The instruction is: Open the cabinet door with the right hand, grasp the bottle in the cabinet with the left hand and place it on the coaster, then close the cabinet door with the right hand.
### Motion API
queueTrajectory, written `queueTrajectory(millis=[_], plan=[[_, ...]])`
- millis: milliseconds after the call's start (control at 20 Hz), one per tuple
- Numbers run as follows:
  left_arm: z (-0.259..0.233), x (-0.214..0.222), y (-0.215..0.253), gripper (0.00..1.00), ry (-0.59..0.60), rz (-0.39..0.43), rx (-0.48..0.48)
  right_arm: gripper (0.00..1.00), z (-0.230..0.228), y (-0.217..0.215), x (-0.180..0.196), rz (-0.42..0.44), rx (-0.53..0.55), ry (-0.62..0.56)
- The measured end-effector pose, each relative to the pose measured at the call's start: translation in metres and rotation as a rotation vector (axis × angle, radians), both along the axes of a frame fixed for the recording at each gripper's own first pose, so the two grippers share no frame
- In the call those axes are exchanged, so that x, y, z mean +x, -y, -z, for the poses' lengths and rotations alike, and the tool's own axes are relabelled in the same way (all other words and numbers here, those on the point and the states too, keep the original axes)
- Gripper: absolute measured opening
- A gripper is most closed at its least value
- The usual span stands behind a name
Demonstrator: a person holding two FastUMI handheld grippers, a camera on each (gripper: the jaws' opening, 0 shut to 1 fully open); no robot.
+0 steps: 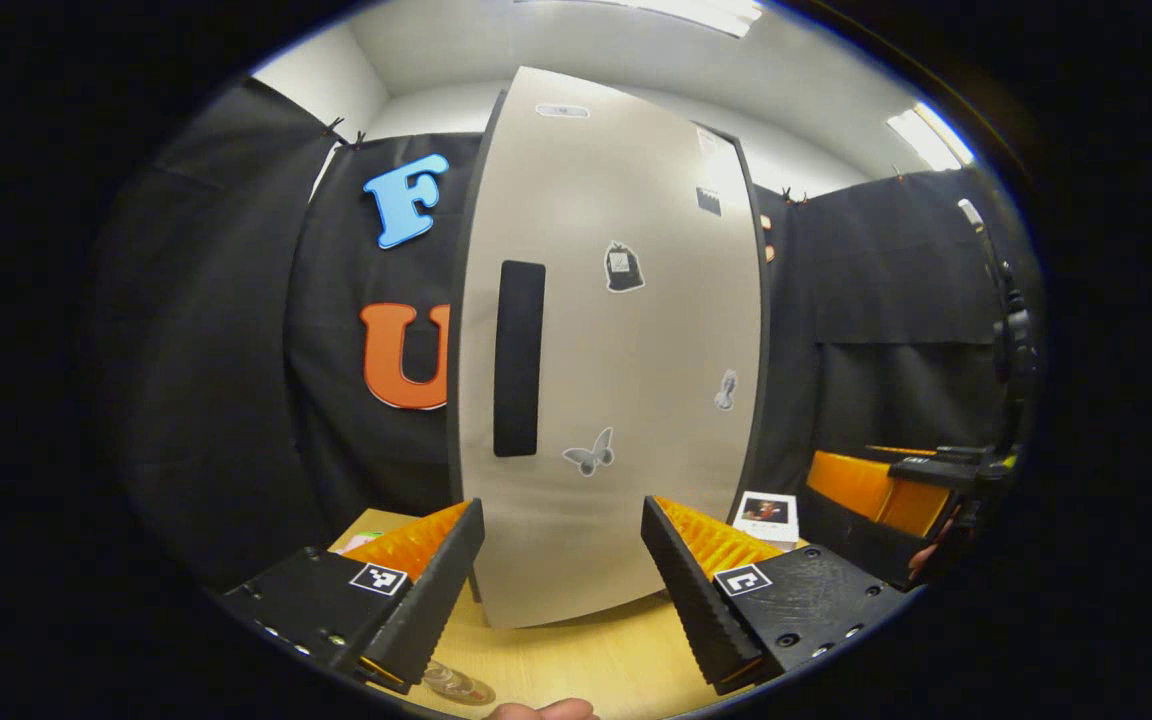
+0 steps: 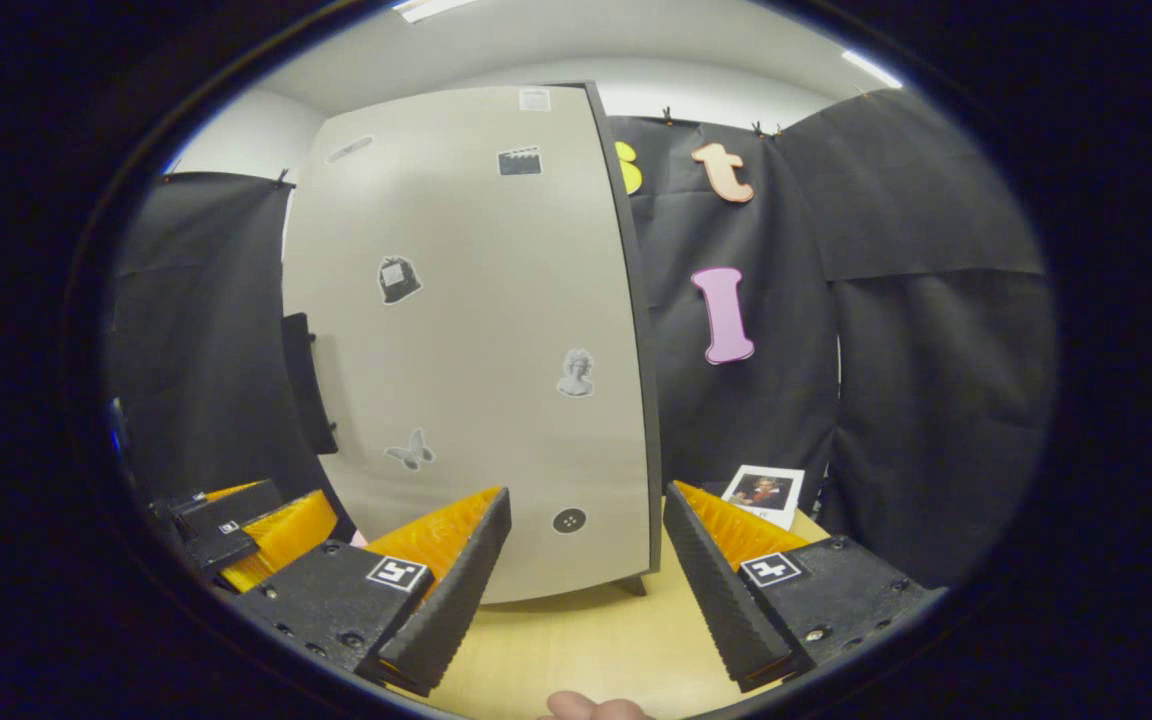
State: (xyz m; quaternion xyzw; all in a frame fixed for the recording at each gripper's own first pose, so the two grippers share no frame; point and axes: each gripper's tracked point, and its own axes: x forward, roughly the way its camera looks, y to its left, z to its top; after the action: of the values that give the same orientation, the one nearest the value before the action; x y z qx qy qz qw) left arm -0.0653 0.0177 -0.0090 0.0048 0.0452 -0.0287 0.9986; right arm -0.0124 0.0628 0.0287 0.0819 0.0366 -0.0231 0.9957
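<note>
Claws (image 2: 586, 570) gape before closed, sticker-dotted cabinet door (image 2: 476, 330).

Your left gripper (image 1: 563, 560) hangs with jaws apart over the wooden table (image 1: 586, 660), facing the closed cabinet door (image 1: 616, 350) and its dark handle (image 1: 519, 358), right gripper (image 1: 936, 490) off right.

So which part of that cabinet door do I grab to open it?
Start at the tall pale cabinet door standing on the wooden table. Along its left edge in the left gripper view sits a long dark vertical handle. Unlike the small stickers scattered over the door, such as the butterfly sticker, it is a plain upright bar.
</note>
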Motion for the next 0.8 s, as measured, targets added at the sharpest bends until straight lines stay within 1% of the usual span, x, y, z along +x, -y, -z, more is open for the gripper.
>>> queueTrajectory(millis=[50, 100, 200, 350, 400, 450, 550, 650, 800], plan=[[0.001, 0.003, 0.006, 0.95, 0.003, 0.008, -0.013, 0.94, 0.000, 0.006, 0.003, 0.003, -0.002, 0.004], [-0.001, 0.004, 0.012, 0.96, 0.009, 0.020, -0.034, 0.99, 0.000, 0.013, 0.005, 0.013, -0.002, 0.006], [-0.013, 0.004, 0.018, 0.95, 0.045, 0.026, -0.046, 0.99, 0.001, 0.024, 0.012, 0.040, 0.011, 0.012], [-0.030, 0.002, 0.023, 0.95, 0.109, 0.030, 0.006, 0.99, -0.002, 0.025, 0.019, 0.032, 0.013, 0.024], [-0.033, 0.001, 0.027, 0.95, 0.130, 0.037, 0.027, 0.94, -0.002, 0.024, 0.020, 0.030, 0.006, 0.027], [-0.037, 0.001, 0.032, 0.95, 0.147, 0.043, 0.040, 0.94, -0.003, 0.023, 0.021, 0.026, -0.003, 0.031], [-0.039, 0.000, 0.038, 0.95, 0.168, 0.056, 0.048, 0.94, -0.002, 0.021, 0.023, 0.015, -0.021, 0.028], [-0.040, 0.002, 0.036, 0.94, 0.171, 0.050, 0.051, 0.94, -0.004, 0.023, 0.024, 0.018, -0.028, 0.033], [-0.038, 0.004, 0.034, 0.95, 0.168, 0.036, 0.047, 0.94, -0.006, 0.024, 0.023, 0.018, -0.033, 0.039]])
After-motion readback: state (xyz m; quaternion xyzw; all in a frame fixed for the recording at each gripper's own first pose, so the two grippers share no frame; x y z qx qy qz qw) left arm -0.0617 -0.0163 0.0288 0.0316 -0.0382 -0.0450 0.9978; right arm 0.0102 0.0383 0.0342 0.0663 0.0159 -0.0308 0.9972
